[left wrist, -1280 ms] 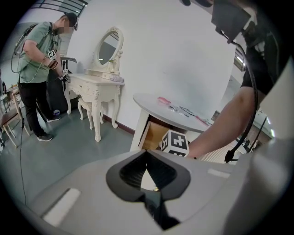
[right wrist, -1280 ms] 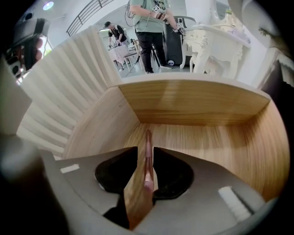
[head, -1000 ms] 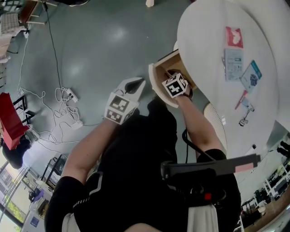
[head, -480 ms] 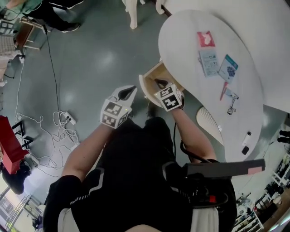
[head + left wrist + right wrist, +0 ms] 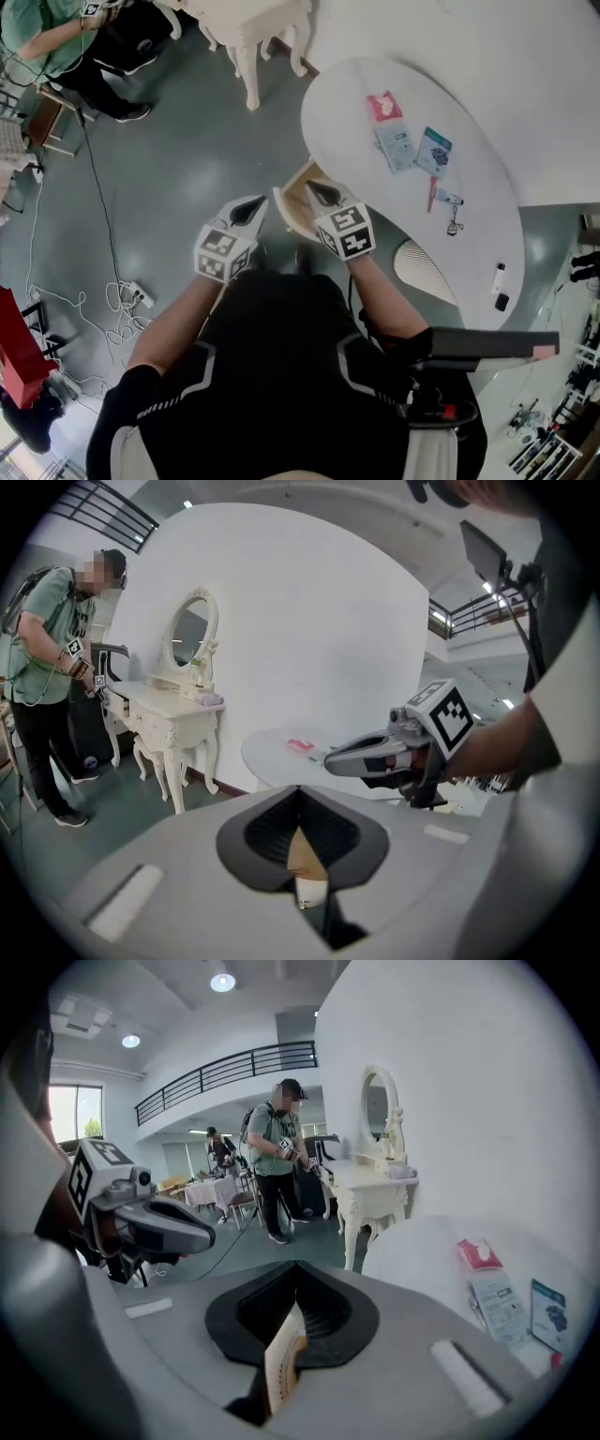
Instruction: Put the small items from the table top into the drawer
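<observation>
Drawer stands open at the tabletop edge; its inside cannot be seen. Left gripper and right gripper hover at its front, each with jaws together and holding nothing. Red packet, leaflet, blue card, pen and clip lie on top, so most of the job looks undone.

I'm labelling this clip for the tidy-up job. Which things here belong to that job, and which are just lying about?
Belong: drawer, table, red packet, blue card, red pen, left gripper, right gripper.
Lying about: dressing table, floor cables.
</observation>
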Tool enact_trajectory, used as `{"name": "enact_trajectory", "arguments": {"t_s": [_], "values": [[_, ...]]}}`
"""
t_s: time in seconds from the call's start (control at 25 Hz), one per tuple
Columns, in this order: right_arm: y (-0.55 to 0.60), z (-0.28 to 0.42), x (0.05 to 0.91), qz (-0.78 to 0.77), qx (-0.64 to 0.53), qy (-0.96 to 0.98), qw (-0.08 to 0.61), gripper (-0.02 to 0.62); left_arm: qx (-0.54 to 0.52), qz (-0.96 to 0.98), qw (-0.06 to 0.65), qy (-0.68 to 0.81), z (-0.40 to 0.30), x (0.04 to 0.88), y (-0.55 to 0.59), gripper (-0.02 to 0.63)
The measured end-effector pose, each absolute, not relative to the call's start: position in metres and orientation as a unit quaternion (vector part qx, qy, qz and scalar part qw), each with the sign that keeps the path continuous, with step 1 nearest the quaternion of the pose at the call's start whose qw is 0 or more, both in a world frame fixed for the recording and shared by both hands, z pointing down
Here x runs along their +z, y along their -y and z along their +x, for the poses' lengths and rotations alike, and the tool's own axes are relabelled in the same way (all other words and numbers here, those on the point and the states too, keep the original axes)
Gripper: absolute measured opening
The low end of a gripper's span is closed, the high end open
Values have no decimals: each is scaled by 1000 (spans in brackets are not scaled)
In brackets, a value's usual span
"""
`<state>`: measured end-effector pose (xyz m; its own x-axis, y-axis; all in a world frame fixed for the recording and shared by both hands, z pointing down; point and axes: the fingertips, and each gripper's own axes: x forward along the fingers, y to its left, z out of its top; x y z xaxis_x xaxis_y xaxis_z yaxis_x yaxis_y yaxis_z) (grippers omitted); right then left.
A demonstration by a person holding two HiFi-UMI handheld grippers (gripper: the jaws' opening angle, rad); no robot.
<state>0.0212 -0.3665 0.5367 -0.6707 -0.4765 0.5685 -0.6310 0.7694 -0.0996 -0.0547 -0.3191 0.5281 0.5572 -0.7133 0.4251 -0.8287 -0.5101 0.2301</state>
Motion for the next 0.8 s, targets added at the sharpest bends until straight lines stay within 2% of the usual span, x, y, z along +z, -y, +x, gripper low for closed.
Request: {"name": "enact_trajectory", "arguments": {"t_s": [0.32,0.8], "values": [[354,20,461,331,113,920,176,2,115,861,181,461,-61,481,336,0],[355,38,400,356,58,925,121,0,51,879,135,455,-46,414,353,0]]}}
